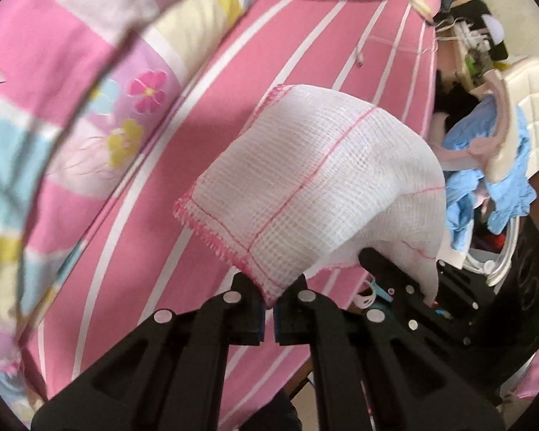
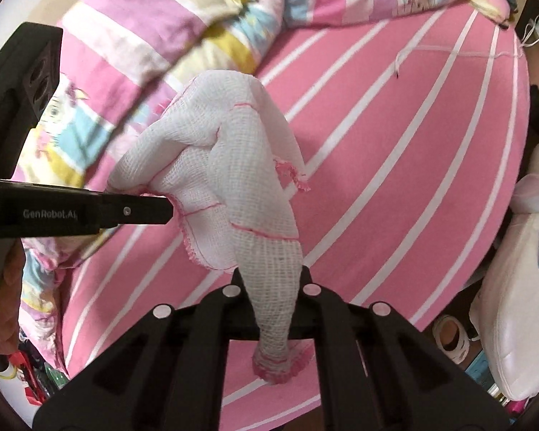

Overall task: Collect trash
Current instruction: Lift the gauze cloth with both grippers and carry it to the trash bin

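Overhead, both grippers clamp one white cloth (image 1: 316,183) above bed (image 1: 255,72).

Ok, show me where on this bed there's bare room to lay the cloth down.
Both grippers, left and right, hold the white cloth. The striped sheet beyond it is bare up to the thin cord. The crumpled quilt crowds the far side, clothes the bedside.

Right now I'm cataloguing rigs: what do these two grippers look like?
Both the left gripper and the right gripper are matte black plastic with triangular cut-outs and round silver studs. The left gripper shows blue pads; seen side-on from the right wrist, its body carries pale "GenRobot.AI" lettering.
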Demonstrator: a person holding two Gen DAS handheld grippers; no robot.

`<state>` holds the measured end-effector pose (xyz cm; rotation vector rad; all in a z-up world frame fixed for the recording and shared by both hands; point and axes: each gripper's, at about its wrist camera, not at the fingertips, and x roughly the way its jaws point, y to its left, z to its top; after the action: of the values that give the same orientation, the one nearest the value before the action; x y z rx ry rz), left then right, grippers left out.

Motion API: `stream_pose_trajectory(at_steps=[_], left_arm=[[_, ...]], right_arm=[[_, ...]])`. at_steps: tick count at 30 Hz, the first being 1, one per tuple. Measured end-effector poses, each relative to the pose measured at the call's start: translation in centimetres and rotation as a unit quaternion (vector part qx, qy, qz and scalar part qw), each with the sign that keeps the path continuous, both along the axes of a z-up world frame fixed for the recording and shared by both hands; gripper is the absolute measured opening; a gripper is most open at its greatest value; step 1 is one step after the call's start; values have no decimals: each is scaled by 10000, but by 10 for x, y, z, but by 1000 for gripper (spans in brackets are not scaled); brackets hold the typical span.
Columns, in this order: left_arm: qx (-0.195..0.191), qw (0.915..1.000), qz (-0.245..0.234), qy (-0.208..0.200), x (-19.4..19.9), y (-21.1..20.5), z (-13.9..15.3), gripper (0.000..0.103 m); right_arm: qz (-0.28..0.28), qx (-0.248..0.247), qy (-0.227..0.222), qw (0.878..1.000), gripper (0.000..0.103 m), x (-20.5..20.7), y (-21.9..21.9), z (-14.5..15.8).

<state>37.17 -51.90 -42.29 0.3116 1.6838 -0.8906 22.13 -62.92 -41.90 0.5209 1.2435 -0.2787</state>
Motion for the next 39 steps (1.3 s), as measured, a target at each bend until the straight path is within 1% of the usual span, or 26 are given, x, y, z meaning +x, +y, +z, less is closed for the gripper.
stream_pose_trajectory(at_steps=[3, 4, 5, 9, 15, 19, 20, 23, 27, 30, 39], left_arm=[[-168, 9997, 152, -61, 2, 17, 30, 3], [-249, 9994, 217, -99, 3, 25, 44, 3], [-296, 9992, 256, -118, 2, 30, 53, 3], [-517, 9975, 428, -217, -2, 54, 96, 3], [-768, 9949, 476, -458, -23, 82, 161, 3], [-882, 9925, 425, -728, -41, 108, 205, 3], [-901, 9918, 418, -806, -46, 116, 216, 3], [-989, 9895, 446, -952, -62, 138, 241, 3], [-1105, 9863, 467, -1129, -82, 171, 270, 3], [-1157, 9843, 425, -1260, -97, 191, 288, 3], [-1515, 9763, 366, -1502, -155, 262, 335, 3]], right_arm=[[59, -152, -161, 9997, 5, 0, 15, 32], [76, -204, -220, 9995, 5, -2, 20, 44], [84, -233, -261, 9994, 5, 1, 22, 49], [71, -356, -485, 9982, 5, -11, 40, 89], [139, -591, -796, 9950, 5, -33, 79, 151], [164, -746, -999, 9921, 5, -49, 109, 192], [156, -774, -1037, 9915, 5, -52, 114, 198], [124, -870, -1188, 9890, 5, -68, 140, 227], [170, -1016, -1336, 9857, 5, -88, 174, 254], [212, -1134, -1424, 9831, 5, -105, 202, 272], [131, -1347, -1673, 9766, 5, -163, 274, 312]])
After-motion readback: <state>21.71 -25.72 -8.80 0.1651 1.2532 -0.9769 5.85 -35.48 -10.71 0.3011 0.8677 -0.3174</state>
